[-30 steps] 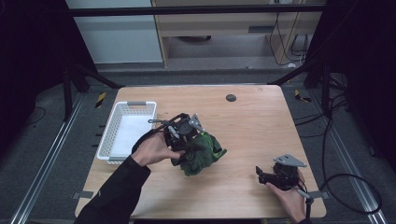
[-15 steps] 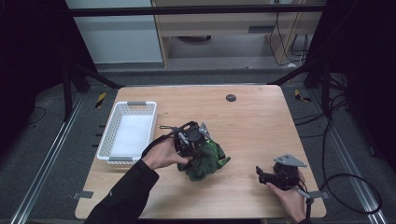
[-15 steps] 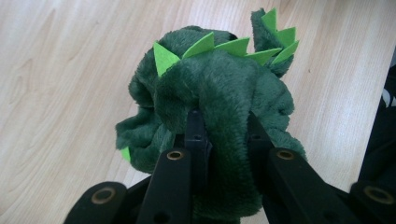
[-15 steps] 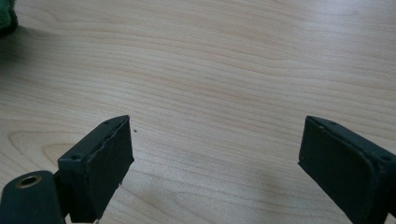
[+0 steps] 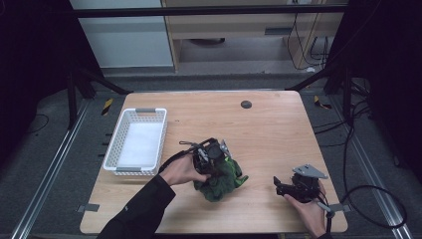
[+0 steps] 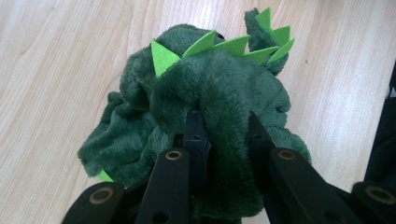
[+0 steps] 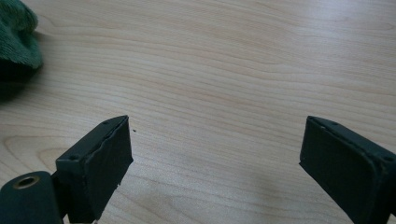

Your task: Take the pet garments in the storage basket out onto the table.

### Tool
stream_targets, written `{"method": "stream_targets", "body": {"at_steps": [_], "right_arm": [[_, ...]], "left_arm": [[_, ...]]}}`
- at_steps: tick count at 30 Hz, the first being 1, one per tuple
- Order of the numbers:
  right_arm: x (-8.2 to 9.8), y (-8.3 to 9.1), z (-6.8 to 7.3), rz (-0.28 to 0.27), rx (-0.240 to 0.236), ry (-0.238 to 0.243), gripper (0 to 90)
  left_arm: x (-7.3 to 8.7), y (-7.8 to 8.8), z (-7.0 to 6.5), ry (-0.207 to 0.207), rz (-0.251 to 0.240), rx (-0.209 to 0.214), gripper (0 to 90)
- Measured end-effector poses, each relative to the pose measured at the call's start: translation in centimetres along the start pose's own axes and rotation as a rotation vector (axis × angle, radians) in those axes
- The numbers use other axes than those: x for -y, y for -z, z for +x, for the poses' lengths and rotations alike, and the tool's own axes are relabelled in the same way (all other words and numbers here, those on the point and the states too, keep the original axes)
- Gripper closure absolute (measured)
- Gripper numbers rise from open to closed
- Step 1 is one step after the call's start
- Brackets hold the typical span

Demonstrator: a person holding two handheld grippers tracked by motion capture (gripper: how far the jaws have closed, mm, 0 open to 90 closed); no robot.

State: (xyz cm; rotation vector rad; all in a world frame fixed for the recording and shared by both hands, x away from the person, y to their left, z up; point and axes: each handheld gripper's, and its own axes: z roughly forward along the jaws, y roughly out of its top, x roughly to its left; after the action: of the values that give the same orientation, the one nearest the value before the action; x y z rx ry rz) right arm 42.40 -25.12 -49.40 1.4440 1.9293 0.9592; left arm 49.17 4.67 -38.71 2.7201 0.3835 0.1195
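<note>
A white basket (image 5: 135,142) sits at the bench's left. At centre, the left tool (image 6: 223,140) pinches a green plush toy (image 5: 221,177) resting on the bench (image 5: 278,124). Likely next: lift it leftward into the basket. The right tool (image 7: 215,163) gapes wide, empty.

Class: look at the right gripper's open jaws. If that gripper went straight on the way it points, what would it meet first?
Probably the bare wooden table: the right gripper angles down at it, nothing between its open jaws. The green plush toy lies off to the side.
</note>
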Motion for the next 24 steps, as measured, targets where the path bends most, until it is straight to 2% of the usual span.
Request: {"method": "stream_targets", "body": {"at_steps": [6, 13, 20, 24], "right_arm": [[0.0, 0.0, 0.0, -0.001, 0.001, -0.002, 9.0], [0.0, 0.0, 0.0, -0.004, 0.005, -0.002, 8.6], [0.0, 0.1, 0.0, -0.009, 0.005, -0.005, 8.5], [-0.1, 0.1, -0.1, -0.018, 0.012, -0.002, 8.5]], "left_arm": [[0.0, -0.9, -0.2, -0.004, 0.017, 0.014, 74.4], [0.1, -1.8, -0.3, -0.006, 0.030, 0.030, 68.9], [0.2, -1.7, -0.5, -0.007, 0.024, 0.028, 62.5], [0.2, -1.3, -0.7, -0.009, 0.005, 0.024, 58.8]]}}
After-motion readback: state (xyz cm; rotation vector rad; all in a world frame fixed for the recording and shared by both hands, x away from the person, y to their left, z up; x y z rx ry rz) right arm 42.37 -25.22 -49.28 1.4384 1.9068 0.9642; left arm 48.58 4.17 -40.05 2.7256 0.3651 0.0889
